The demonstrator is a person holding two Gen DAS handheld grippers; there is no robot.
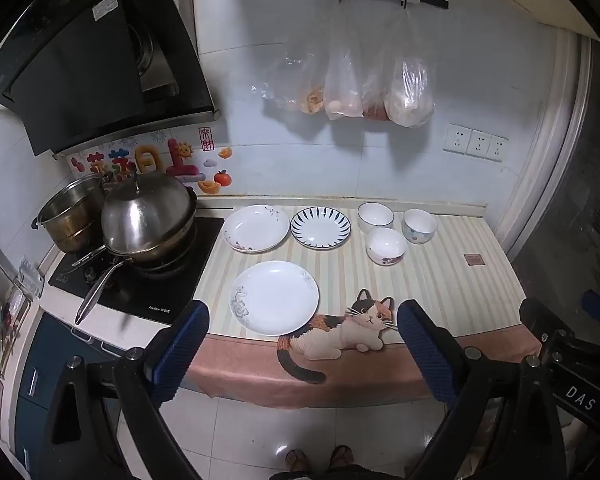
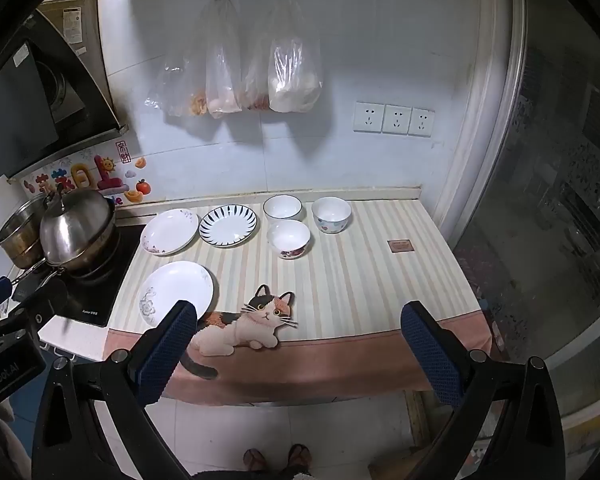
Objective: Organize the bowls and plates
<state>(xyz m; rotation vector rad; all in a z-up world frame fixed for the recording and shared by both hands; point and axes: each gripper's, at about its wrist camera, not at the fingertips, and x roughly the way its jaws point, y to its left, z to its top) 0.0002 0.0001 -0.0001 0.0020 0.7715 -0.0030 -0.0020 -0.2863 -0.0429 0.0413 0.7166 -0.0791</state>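
Note:
Three plates lie on the striped cloth: a white plate with a grey flower (image 1: 274, 297) (image 2: 176, 291) near the front edge, a white floral plate (image 1: 257, 227) (image 2: 169, 231) at the back left, and a blue-striped plate (image 1: 320, 227) (image 2: 228, 225) beside it. Three white bowls stand to their right: a blue-rimmed bowl (image 1: 375, 216) (image 2: 282, 208), a patterned bowl (image 1: 419, 225) (image 2: 331, 214) and a floral bowl (image 1: 385, 245) (image 2: 289, 239) in front. My left gripper (image 1: 303, 344) and right gripper (image 2: 300, 344) are open and empty, held off the counter's front edge.
A hob with a lidded wok (image 1: 148, 216) and a steel pot (image 1: 74, 216) stands left of the plates. A cat picture (image 1: 340, 330) marks the cloth's front. Plastic bags (image 1: 364, 88) hang on the wall. A glass door (image 2: 560, 200) closes the right side.

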